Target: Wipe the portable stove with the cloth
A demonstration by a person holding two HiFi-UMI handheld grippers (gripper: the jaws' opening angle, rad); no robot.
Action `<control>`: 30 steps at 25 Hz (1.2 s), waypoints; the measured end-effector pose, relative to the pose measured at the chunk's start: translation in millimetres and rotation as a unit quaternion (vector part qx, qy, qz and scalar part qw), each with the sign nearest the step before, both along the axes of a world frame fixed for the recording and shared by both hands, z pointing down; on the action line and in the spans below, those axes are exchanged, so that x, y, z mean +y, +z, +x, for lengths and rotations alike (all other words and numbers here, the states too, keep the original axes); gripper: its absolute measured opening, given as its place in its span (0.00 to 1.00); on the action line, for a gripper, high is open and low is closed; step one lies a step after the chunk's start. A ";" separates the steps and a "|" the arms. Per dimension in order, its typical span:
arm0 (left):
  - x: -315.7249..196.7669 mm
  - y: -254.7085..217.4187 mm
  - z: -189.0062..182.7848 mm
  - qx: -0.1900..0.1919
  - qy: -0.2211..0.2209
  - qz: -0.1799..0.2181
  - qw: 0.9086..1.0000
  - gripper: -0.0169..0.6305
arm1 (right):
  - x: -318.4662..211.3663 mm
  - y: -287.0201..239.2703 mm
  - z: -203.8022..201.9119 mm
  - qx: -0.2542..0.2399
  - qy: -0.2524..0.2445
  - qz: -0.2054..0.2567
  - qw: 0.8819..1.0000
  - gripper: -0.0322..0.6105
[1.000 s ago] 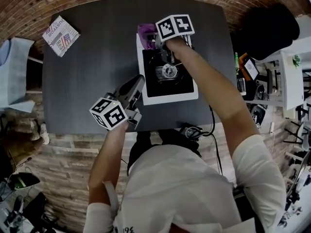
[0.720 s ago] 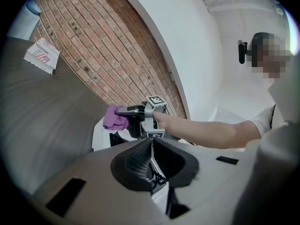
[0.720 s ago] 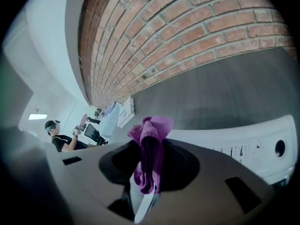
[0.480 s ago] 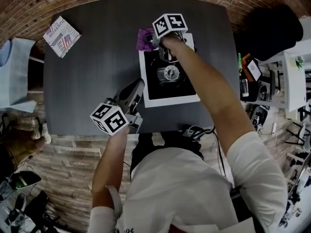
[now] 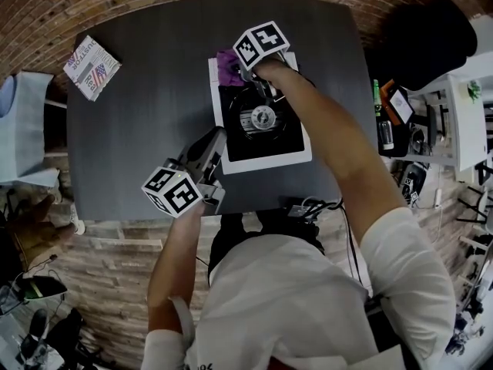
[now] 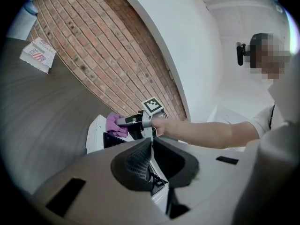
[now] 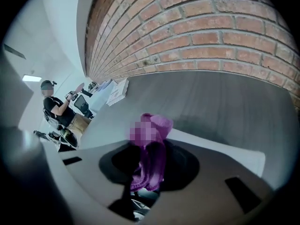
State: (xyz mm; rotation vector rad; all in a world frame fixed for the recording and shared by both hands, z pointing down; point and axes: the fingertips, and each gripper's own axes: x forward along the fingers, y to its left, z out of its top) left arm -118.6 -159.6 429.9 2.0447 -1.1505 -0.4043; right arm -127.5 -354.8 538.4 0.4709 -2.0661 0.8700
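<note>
- Right gripper (image 7: pixel 150 167) pinches a crumpled purple cloth (image 5: pixel 227 65) on the far-left corner of the white-rimmed black portable stove (image 5: pixel 266 159).
- Left gripper (image 6: pixel 151 156), jaws together and empty, sits just beside the stove's near-left edge.

The cloth (image 5: pixel 228 65) is fuzzy fabric, the stove (image 5: pixel 262 159) smooth with a shiny metal burner (image 5: pixel 263 117), the table (image 5: pixel 146 129) matt wood-grain.

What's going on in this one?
A person is wiping a stove on a table with a purple cloth. The right gripper is shut on the cloth at the stove's far left corner. The left gripper is shut with nothing between its jaws, and sits beside the stove's near left edge.
</note>
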 end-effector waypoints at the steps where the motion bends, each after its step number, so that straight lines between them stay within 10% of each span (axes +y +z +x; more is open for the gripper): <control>1: -1.1 -0.1 2.5 -0.001 0.001 0.001 1.000 0.05 | -0.9 0.5 4.0 0.000 0.000 -0.001 1.000 0.23; 30: -14.9 -1.6 67.1 -0.020 0.037 -0.007 0.999 0.05 | -24.4 0.7 108.1 0.063 -0.052 0.065 0.995 0.23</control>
